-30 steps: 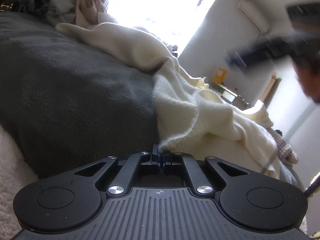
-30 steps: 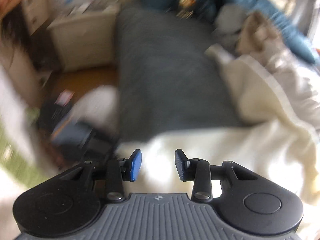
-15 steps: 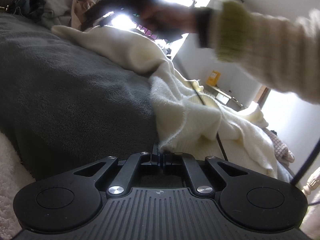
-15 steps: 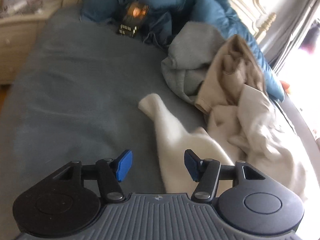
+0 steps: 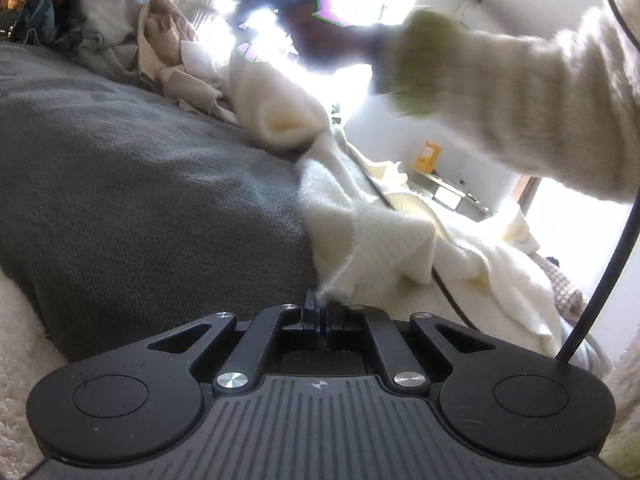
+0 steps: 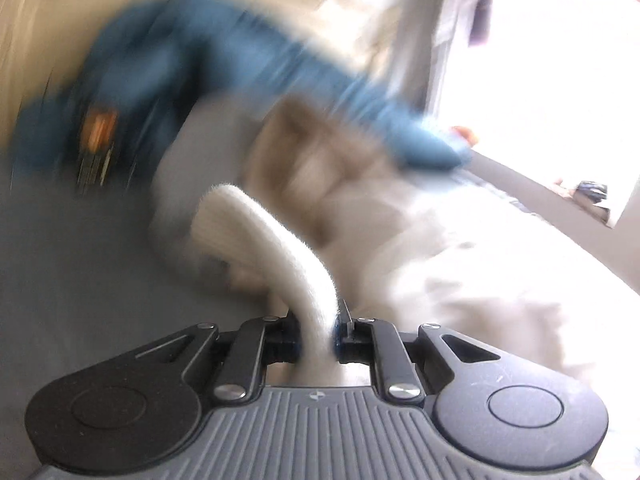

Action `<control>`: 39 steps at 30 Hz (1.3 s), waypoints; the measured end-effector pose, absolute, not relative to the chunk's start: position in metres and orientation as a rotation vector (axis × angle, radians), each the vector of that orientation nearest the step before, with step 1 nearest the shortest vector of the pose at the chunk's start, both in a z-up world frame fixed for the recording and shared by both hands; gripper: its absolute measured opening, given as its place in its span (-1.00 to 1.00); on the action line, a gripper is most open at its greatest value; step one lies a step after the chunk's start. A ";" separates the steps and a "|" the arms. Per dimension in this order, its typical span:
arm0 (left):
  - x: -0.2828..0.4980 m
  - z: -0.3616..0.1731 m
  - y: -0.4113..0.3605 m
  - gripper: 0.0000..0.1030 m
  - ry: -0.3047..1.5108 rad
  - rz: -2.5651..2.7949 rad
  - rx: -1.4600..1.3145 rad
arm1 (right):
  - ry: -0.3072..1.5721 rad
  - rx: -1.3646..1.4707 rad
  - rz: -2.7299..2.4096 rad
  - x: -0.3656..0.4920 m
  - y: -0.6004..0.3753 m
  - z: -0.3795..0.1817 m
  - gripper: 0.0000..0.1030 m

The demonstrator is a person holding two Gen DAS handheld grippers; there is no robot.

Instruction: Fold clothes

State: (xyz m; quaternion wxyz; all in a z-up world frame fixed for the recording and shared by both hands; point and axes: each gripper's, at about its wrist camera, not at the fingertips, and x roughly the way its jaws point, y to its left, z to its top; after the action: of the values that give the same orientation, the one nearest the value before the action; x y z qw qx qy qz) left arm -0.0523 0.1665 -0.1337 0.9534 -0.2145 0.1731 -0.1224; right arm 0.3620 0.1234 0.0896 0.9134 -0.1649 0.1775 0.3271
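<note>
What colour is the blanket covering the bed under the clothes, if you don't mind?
The blanket is dark grey, plain, seen best in the left wrist view.

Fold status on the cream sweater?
Done: no fold visible; cream sweater lies rumpled on the grey blanket. In hand: left gripper pinches its edge; right gripper has just closed on its sleeve. Left: all folds, plus the beige pile.

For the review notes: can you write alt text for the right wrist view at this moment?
The right gripper has just closed on the sleeve of a cream sweater, lifting it off the grey blanket. Behind, heavily blurred, lie tan and blue clothes near a bright window.
</note>
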 end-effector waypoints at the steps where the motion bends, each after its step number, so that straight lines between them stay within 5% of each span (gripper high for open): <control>1: -0.053 -0.133 0.166 -0.97 0.347 -0.244 -0.431 | 0.334 -0.282 0.649 0.364 0.097 0.114 -0.70; 7: -0.060 -0.126 0.161 -0.98 0.314 -0.224 -0.399 | 0.166 -0.007 0.460 0.367 -0.064 0.240 -0.69; 13: -0.062 -0.118 0.156 -0.98 0.283 -0.213 -0.362 | 0.164 0.157 0.326 0.379 -0.156 0.283 -0.69; 22: -0.063 -0.114 0.151 -0.98 0.294 -0.195 -0.318 | 0.197 0.131 0.544 0.399 -0.067 0.274 -0.69; 30: -0.060 -0.117 0.152 -0.98 0.335 -0.188 -0.318 | 0.309 0.032 0.789 0.436 0.092 0.198 -0.66; 36: -0.059 -0.119 0.152 -0.98 0.351 -0.182 -0.322 | 0.420 -0.142 0.769 0.440 0.148 0.148 -0.31; 39: -0.059 -0.120 0.153 -0.98 0.362 -0.185 -0.336 | 0.400 -0.105 0.752 0.427 0.114 0.172 -0.18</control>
State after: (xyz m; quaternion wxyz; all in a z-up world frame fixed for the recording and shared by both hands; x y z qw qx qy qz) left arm -0.0589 0.1526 -0.1196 0.9654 -0.1661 0.1791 -0.0915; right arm 0.4272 0.1143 0.1720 0.9094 -0.0510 0.1937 0.3644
